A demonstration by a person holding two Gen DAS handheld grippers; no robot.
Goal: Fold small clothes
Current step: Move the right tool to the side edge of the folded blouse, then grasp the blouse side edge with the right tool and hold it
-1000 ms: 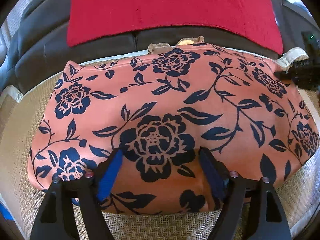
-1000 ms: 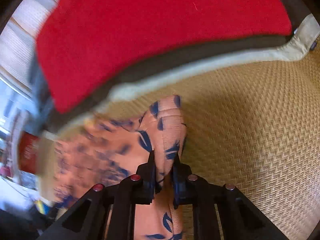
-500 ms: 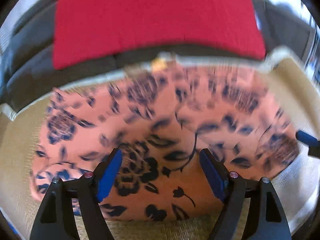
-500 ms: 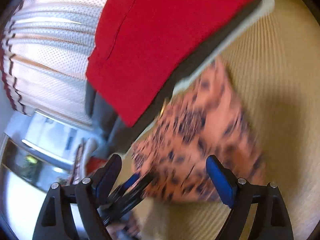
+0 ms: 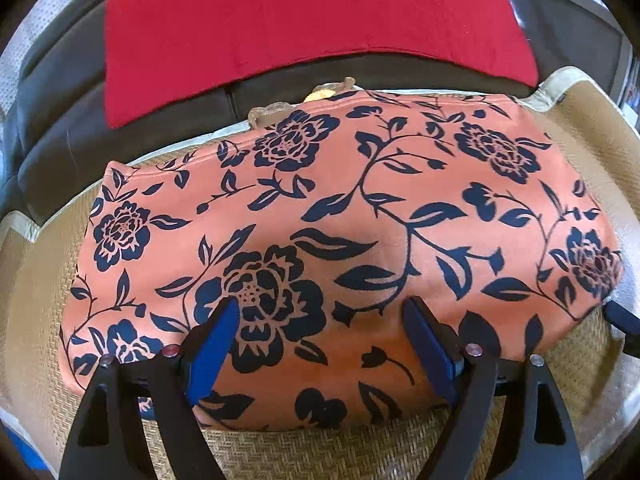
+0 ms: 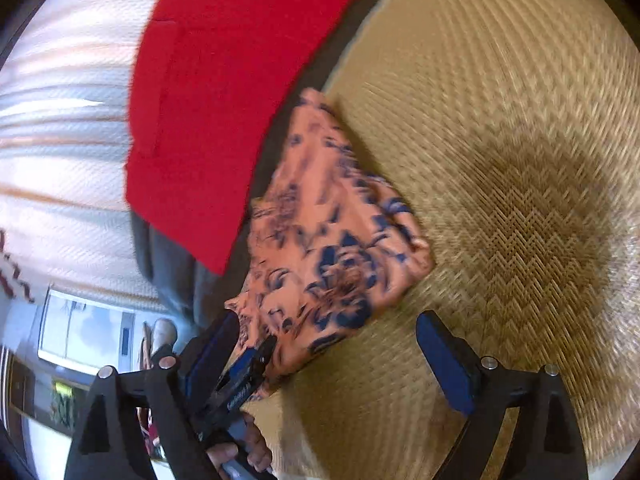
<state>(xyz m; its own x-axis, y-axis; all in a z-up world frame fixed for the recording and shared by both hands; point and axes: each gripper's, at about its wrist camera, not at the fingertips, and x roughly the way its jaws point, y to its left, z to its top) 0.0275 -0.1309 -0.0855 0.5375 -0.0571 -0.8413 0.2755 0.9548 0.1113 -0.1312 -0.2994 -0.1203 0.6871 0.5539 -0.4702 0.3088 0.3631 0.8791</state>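
Floral garment (image 5: 360,208) blurred in right view; far edge hides something tan.

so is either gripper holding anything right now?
No. The left gripper stands open over the floral cloth; the right gripper has just been opening, nothing between its fingers.

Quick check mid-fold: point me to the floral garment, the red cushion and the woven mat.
floral garment (image 5: 400,184), left wrist view, on its flat upper middle.
red cushion (image 5: 312,8), left wrist view, on its front face.
woven mat (image 6: 520,160), right wrist view, on a bare stretch.
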